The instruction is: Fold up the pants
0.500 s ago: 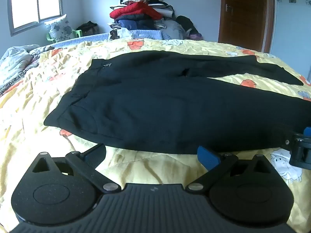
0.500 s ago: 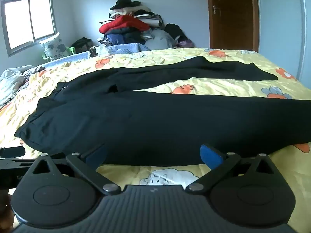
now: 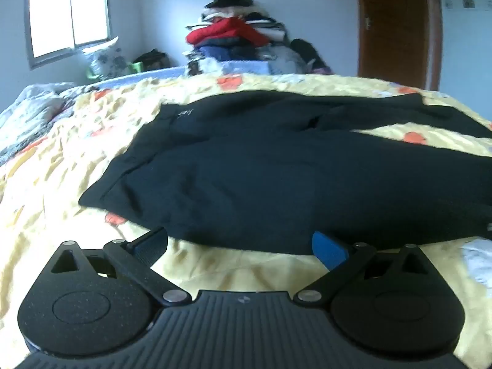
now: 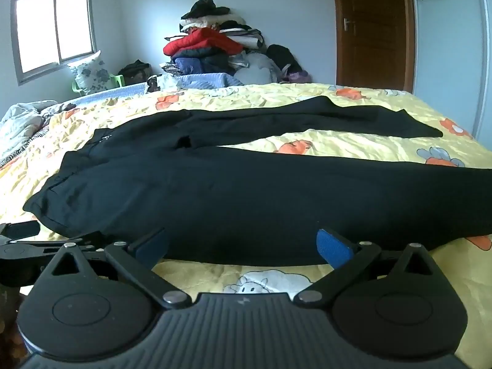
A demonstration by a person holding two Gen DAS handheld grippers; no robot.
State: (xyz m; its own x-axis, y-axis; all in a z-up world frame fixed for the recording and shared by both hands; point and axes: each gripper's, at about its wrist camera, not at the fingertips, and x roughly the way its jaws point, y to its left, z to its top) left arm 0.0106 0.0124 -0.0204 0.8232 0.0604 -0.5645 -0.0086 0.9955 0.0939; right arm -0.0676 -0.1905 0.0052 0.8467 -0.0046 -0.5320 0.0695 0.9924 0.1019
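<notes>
We see black pants lying flat on the yellow bedsheet, waist to the left, the two legs going to the right and parted in a V. The near leg's edge is just in front of both claws.

L gripper: jaws spread wide, nothing between them; blue pads are at the pants' near edge, close to the waist. The left view is blurred.

R gripper: also spread wide, holding nothing, pads at the near leg's edge, approx. mid-leg. L gripper shows at the left of the right view.

Behind the bed: clothes pile, window, brown door.
</notes>
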